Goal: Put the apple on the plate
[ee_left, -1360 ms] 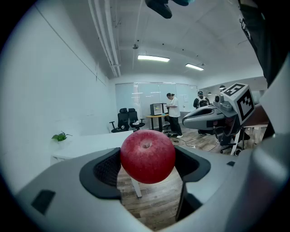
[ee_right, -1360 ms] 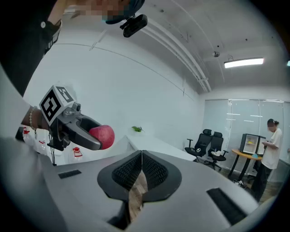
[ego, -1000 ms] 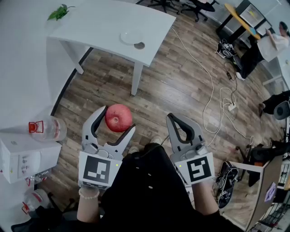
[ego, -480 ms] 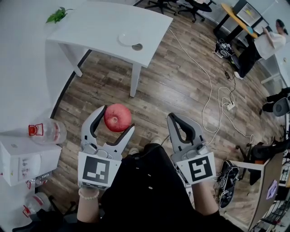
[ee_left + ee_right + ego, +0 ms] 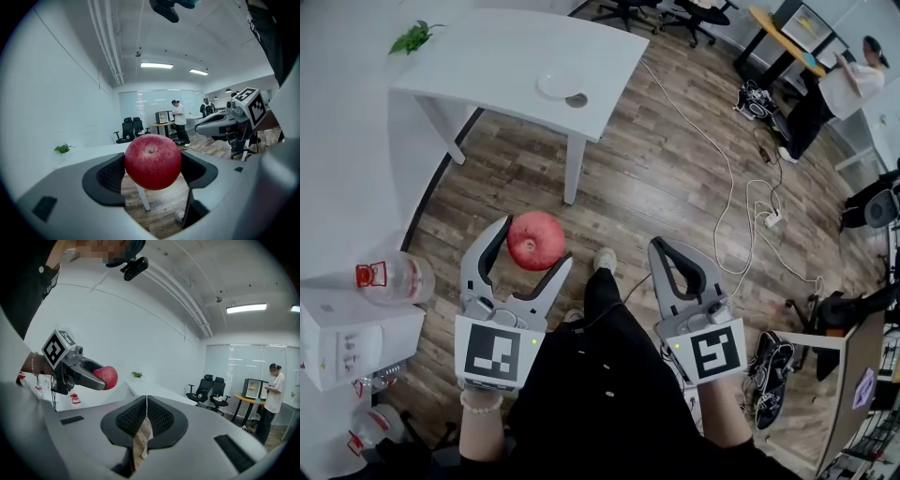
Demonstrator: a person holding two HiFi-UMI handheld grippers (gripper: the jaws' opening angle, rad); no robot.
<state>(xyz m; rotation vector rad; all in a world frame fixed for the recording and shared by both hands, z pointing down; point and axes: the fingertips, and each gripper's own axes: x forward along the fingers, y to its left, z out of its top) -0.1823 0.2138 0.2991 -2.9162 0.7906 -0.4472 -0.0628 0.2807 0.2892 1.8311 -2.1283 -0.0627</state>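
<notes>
- Left gripper (image 5: 532, 246): clamped on apple (image 5: 535, 240), held over floor (image 5: 656, 159), well apart from table (image 5: 487, 56).
- Plate (image 5: 555, 86): on table, bare, the apple's destination.
- Right gripper (image 5: 666, 248): jaws pressed together, empty; probably idle because unneeded.

We see a brown wood-plank floor (image 5: 656, 178) all around. Ahead of the left gripper (image 5: 534, 242) stands a white rectangular table (image 5: 497, 56), with a small green leafy plant (image 5: 411, 37) at its far left corner. A long white cable (image 5: 727, 187) snakes over the boards beyond the right gripper (image 5: 673, 253). Black swivel chairs (image 5: 132, 127) stand farther off, under bright ceiling strip lights (image 5: 156, 65).
</notes>
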